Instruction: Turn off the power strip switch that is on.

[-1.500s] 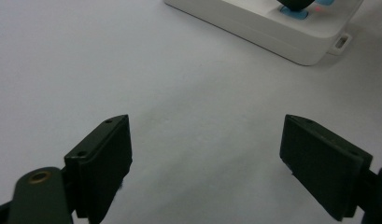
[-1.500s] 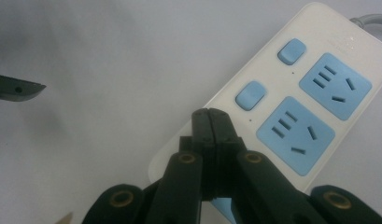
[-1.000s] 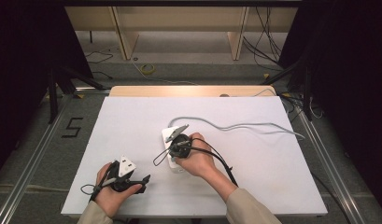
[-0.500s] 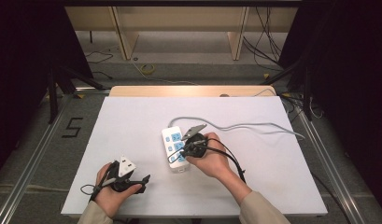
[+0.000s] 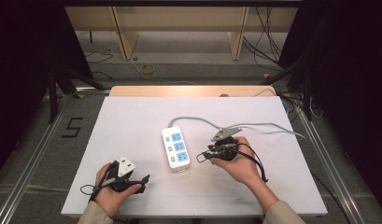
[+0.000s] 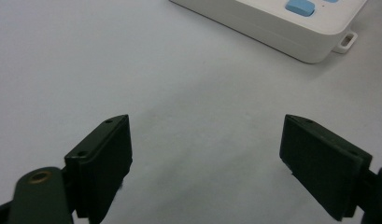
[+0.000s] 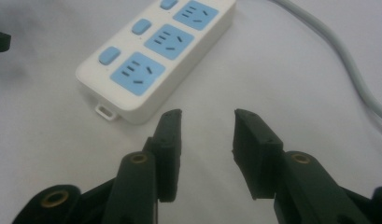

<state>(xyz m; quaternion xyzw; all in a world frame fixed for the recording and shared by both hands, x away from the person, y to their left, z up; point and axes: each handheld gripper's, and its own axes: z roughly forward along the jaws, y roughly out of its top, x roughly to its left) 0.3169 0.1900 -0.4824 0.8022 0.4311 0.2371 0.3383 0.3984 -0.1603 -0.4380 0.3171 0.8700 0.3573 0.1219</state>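
The right tongs (image 5: 208,156) are sitting released just to the right of the power strip (image 5: 175,148), their jaws parted around nothing and pointing at its near end; the right gripper view shows the strip (image 7: 158,58) just ahead and to the left of those jaws, apart from them, with its grey cord (image 7: 347,60) running off on the far right. The left tongs (image 5: 141,179) are resting low on the white desk (image 5: 132,121), jaws spread wide and empty, with the strip's near corner (image 6: 291,28) ahead and to their right.

A second ago the right tongs were lying over the strip, and the strip was turned more slantwise; now the hand is drawing off to the right and the strip is lying straighter, blue sockets up, between the two tongs. That suggests the right hand has just finished nudging or setting the strip in place and is letting go. The left tongs are staying where they were, showing no change in spread.
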